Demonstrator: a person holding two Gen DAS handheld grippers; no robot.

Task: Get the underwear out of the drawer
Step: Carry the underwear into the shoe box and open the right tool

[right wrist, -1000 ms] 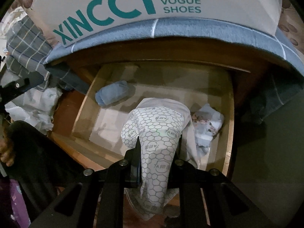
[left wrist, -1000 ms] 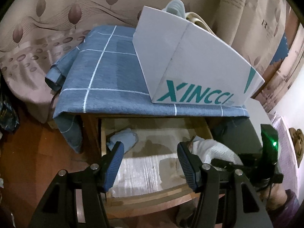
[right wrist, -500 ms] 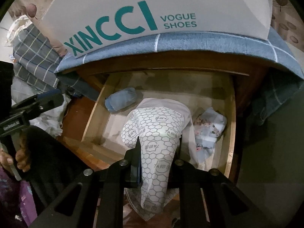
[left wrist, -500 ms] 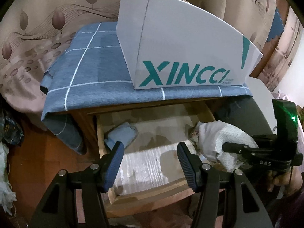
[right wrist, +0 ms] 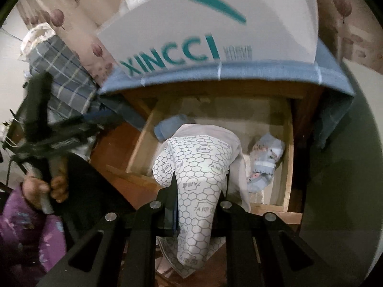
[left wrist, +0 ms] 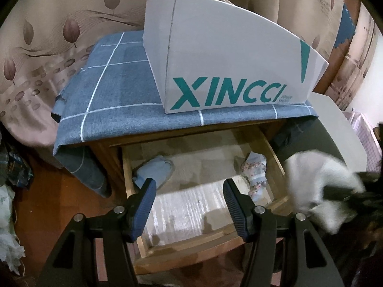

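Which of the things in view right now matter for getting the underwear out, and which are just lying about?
Job:
- white hex-print underwear, clamped in the right tool
- open wooden drawer
- folded blue piece and floral piece lying in the drawer
- left tool, open and empty

Lying about:
- XINCCI shoe box
- blue checked cloth under it
- leaf-print curtain

light: dim, warm indoor | glare: pale sheen on drawer liner (left wrist: 182, 205), 6 o'clock in left view | blur: shoe box (right wrist: 215, 24) at 12 o'clock smeared in right view; white underwear (left wrist: 318, 186) at 4 o'clock smeared in left view | edges: fisheye bending, black corners
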